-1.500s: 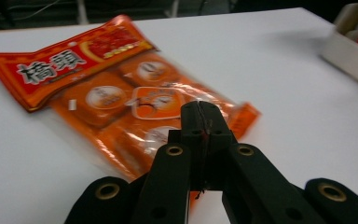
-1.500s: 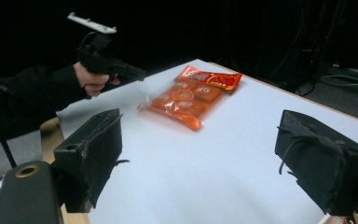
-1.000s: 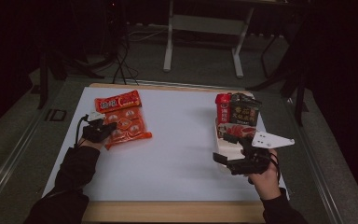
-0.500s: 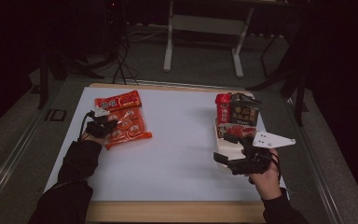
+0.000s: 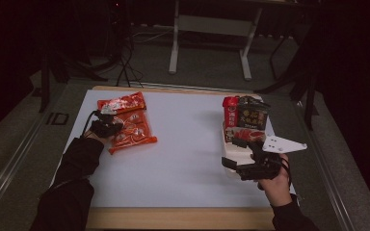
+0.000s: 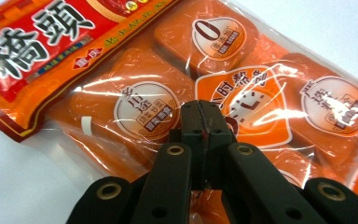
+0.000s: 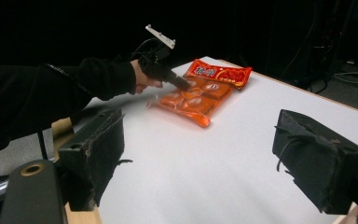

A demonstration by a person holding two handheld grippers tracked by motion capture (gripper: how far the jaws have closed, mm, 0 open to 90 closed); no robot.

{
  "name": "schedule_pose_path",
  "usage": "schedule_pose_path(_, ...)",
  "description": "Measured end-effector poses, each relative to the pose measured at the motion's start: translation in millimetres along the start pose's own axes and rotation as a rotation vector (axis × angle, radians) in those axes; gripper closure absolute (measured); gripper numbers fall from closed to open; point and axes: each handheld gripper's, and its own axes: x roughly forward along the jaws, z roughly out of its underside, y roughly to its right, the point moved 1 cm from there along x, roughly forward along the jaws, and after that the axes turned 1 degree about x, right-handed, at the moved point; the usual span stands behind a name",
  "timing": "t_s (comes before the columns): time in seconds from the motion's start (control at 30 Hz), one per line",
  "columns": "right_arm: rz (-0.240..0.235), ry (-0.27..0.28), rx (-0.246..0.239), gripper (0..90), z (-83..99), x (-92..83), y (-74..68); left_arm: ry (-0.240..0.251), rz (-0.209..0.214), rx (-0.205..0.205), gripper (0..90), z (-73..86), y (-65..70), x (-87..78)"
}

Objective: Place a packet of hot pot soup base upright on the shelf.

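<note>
Since the left gripper [image 6: 200,122] presses closed jaws onto the orange snack bag [image 6: 242,88], slick film may slide (right gripper [image 7: 214,154] gapes wide, empty).

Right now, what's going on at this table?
A person holds a gripper in each hand. The left gripper, jaws closed, is down over the orange snack bag on the white table; no film shows between them. The right gripper is open and empty, near the snack packages at the right.

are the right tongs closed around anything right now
No, the right tongs stand wide open, with bare white table between the jaws.
</note>
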Motion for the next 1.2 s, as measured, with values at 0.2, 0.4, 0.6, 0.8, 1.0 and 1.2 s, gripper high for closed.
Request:
schedule_pose_path(0.2,0.001,0.000,0.002,16.2,0.1,-1.1,0.6,0.033,0.039,0.005,90.0,7.1,5.3,-2.7)
schedule_pose_path(0.4,-0.002,0.006,0.009,16.2,-1.6,0.5,0.5,0.043,0.066,0.055,90.0,13.1,28.0,-6.6)
schedule_pose_path(0.6,-0.009,-0.003,0.001,16.2,-2.4,4.7,-4.0,0.071,0.106,0.069,90.0,22.0,49.6,-11.3)
schedule_pose_path(0.8,-0.014,-0.004,0.000,16.2,-2.7,5.3,-4.8,0.100,0.106,0.054,90.0,22.4,51.2,-13.2)
schedule_pose_path(1.0,-0.013,-0.005,0.010,16.2,-1.5,5.8,-2.3,0.149,0.139,0.052,90.0,6.8,63.1,-11.3)
schedule_pose_path(1.2,-0.012,-0.005,0.006,16.2,-1.3,5.0,-3.3,0.143,0.189,0.062,90.0,-21.7,83.4,2.2)
